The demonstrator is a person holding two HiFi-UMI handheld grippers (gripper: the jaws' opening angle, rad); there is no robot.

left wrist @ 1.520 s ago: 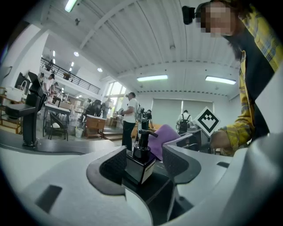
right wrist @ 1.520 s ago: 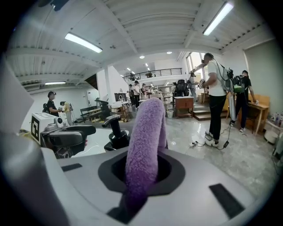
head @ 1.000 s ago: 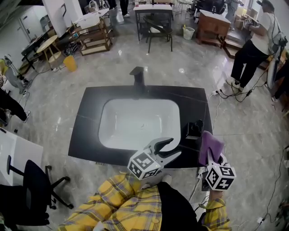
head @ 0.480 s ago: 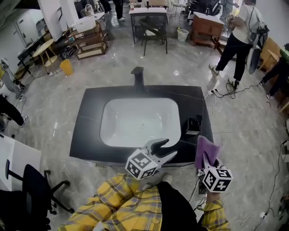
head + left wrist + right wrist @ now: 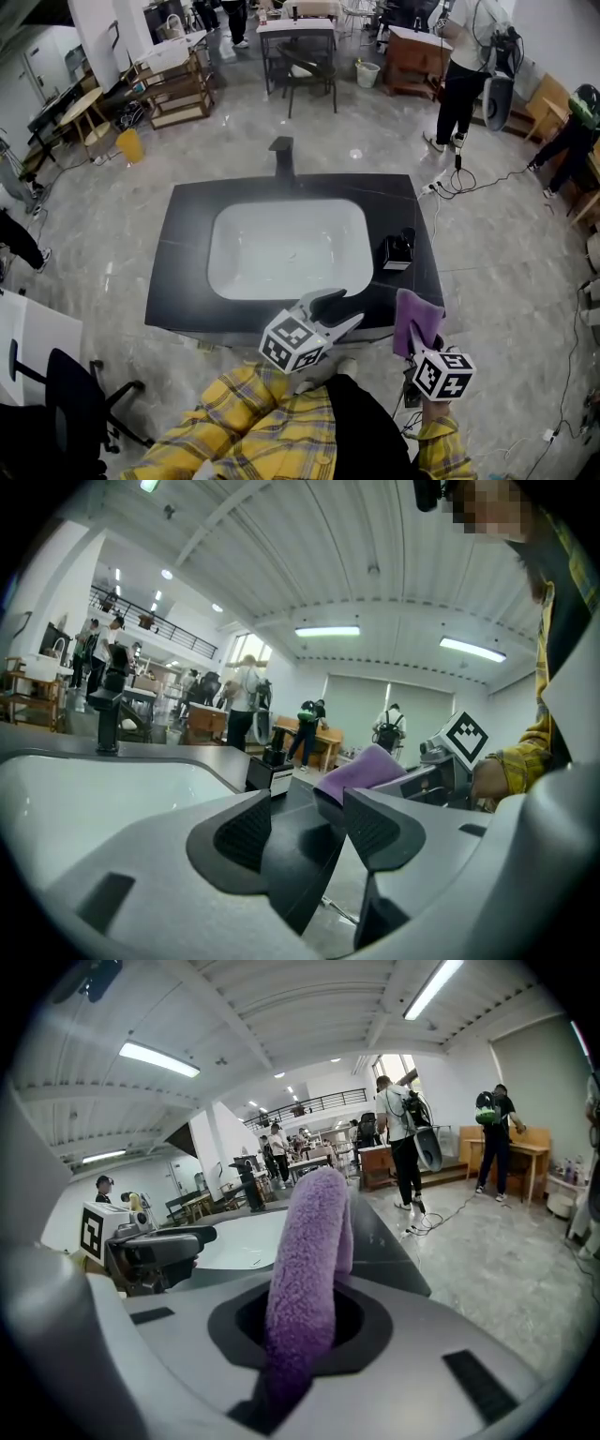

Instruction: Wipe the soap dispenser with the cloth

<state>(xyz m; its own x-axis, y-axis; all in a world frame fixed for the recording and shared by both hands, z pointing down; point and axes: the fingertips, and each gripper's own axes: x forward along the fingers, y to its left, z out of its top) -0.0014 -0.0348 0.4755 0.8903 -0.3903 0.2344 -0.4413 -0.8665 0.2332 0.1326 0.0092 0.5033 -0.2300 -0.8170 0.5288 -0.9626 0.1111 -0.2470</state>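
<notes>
Purple cloth (image 5: 307, 1269) stands up out of the right gripper (image 5: 419, 345). Its jaws are pressed together on the cloth's lower end, and the fuzzy fold rises above them. This gripper hangs at the front right corner of the black counter (image 5: 183, 272).

The soap dispenser (image 5: 397, 249), a small dark bottle with a pump, stands on the right side of the counter, just beside the white basin (image 5: 281, 253). It is beyond the cloth and apart from it.

The left gripper (image 5: 347, 307) sits at the front edge of the counter near the middle, pointing roughly toward the dispenser. Its jaws stand well apart with nothing gripped between them.

A dark tap (image 5: 280, 155) stands at the back of the basin. The person holding both grippers wears yellow checked clothing (image 5: 244, 412).
</notes>
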